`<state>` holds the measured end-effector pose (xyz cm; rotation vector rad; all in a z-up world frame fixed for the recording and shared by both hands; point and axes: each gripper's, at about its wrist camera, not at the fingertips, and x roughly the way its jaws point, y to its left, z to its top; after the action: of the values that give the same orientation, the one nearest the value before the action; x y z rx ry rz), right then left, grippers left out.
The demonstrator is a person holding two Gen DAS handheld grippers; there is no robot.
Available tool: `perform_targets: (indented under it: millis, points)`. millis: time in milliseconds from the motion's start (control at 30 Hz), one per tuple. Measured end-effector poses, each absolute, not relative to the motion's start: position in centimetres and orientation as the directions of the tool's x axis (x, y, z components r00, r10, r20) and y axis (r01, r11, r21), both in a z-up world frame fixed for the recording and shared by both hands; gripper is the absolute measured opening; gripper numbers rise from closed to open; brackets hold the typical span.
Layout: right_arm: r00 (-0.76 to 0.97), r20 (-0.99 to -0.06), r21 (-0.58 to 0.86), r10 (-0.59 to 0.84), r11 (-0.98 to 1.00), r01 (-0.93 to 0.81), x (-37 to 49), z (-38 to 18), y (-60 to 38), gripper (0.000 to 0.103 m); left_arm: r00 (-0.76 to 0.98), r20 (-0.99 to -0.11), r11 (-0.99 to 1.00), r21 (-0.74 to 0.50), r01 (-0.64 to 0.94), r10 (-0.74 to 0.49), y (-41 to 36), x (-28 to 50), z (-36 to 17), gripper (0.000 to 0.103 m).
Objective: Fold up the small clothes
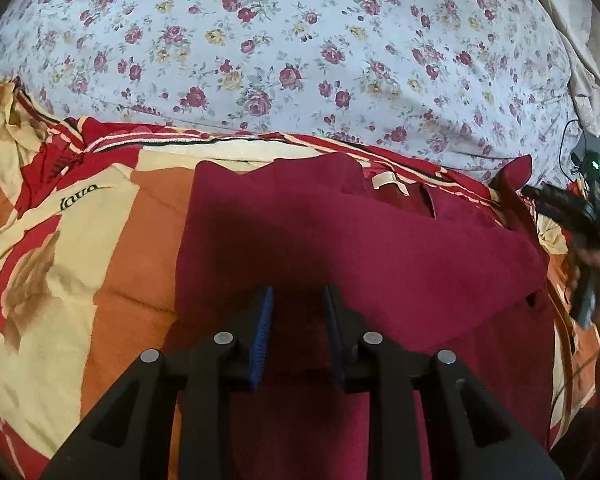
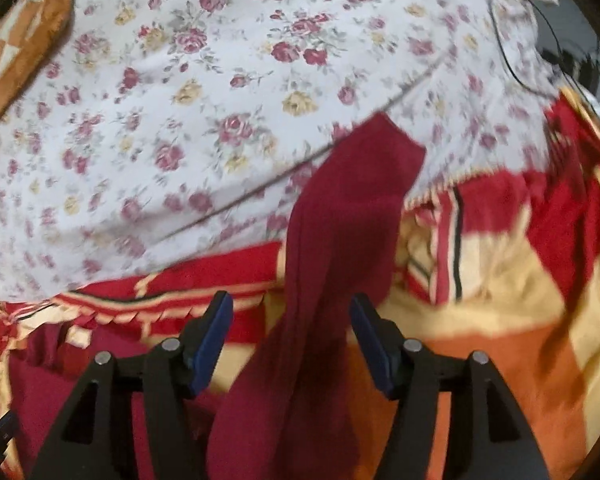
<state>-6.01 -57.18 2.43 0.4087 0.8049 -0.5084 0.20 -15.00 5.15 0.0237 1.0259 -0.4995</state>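
Both grippers over a maroon garment on a bed

The left gripper [image 1: 298, 300] stands narrowly parted, pads clear of the maroon garment [image 1: 340, 248] beneath; the right gripper [image 2: 290, 316] is released, a sleeve [image 2: 352, 200] running to 12 o'clock between its pads. Patterned blanket [image 1: 100, 260] under, floral sheet [image 1: 300, 40] beyond.

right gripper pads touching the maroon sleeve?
Apart. The right wrist view shows the right gripper open, with the sleeve running between its pads and bedspread visible in the gaps on both sides.
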Motion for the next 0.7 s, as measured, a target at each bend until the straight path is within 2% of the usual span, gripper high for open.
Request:
perform_targets:
  millis: [133, 267, 333, 367, 400, 500, 700]
  points:
    - [0.532, -0.783, 0.082, -0.323, 0.794, 0.602, -2.1, 1.3, -59.0, 0.065, 0.413, -0.822, 0.889, -0.222, 0.400, -0.392, -14.8, 0.3, 5.0, 0.017]
    - [0.496, -0.807, 0.076, -0.320, 0.777, 0.624, 0.1, 0.0, -60.9, 0.064, 0.407, -0.827, 0.889, -0.221, 0.400, -0.389, -14.9, 0.4, 4.9, 0.017]
    - [0.498, -0.811, 0.091, -0.307, 0.774, 0.626, 0.3, -0.3, -61.8, 0.046, 0.402, -0.828, 0.889, -0.225, 0.398, -0.390, -14.9, 0.5, 4.7, 0.017]
    - [0.506, -0.811, 0.106, -0.292, 0.778, 0.619, 0.2, -0.3, -62.2, 0.025, 0.400, -0.829, 0.890, -0.227, 0.396, -0.390, -14.9, 0.5, 4.6, 0.017]
    - [0.513, -0.812, 0.119, -0.277, 0.783, 0.611, 0.0, -0.3, -62.5, 0.012, 0.398, -0.830, 0.890, -0.231, 0.394, -0.391, -14.9, 0.6, 4.6, 0.017]
    - [0.572, -0.775, 0.163, -0.267, 0.790, 0.590, -1.8, 1.0, -62.6, 0.009, 0.392, -0.827, 0.890, -0.255, 0.378, -0.403, -14.6, 0.7, 4.6, 0.017]
    - [0.765, -0.634, 0.418, -0.112, 0.783, 0.461, -8.0, 5.0, -62.6, 0.008, 0.406, -0.815, 0.896, -0.284, 0.341, -0.413, -13.7, 0.5, 5.4, 0.017]
